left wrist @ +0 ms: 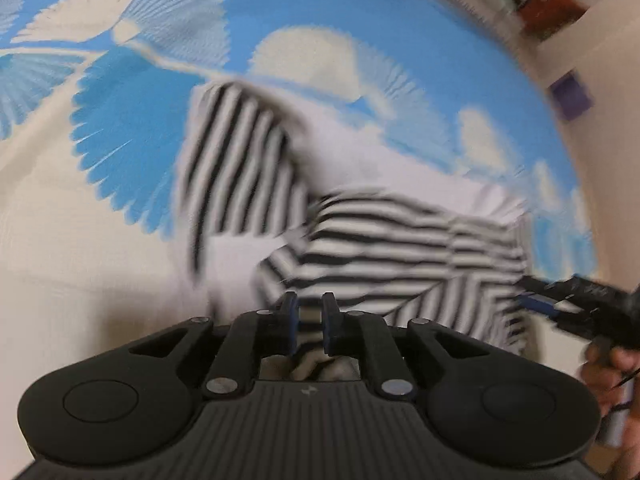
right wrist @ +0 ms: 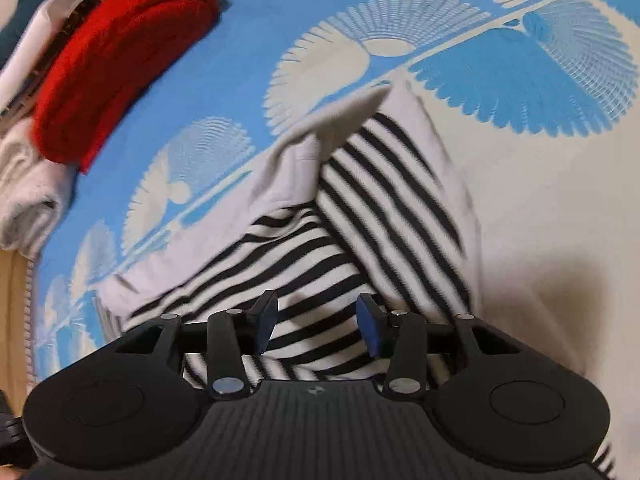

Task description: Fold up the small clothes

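My left gripper (left wrist: 309,322) stood nearly closed, its blue-faced pads (left wrist: 329,320) parted by only a narrow gap; some folded cloth showed low between the fingers, but blur prevented me from telling whether the pads were clamped on it. My right gripper (right wrist: 316,326) stood about half open, nothing between its pads (right wrist: 370,330), which hung clear above the cloth. The task item, a small black-and-white striped garment with plain white sections (right wrist: 352,208), lay partly folded on the blue and cream bedspread printed with fan-shaped leaf motifs (right wrist: 520,84), directly beneath both grippers. In the right wrist view, one white corner of the garment rose to a point toward the blue area. In the left wrist view, the right gripper (left wrist: 556,304) appeared at the garment's right edge, with part of a hand (left wrist: 612,376) below it. A rolled red woollen cloth (right wrist: 120,60) and a folded white cloth (right wrist: 28,196) sat at the bedspread's far left edge, well apart from the garment. Open cream surface extended to the right of the garment in the right wrist view and to its left in the left wrist view. The left wrist view was heavily blurred.
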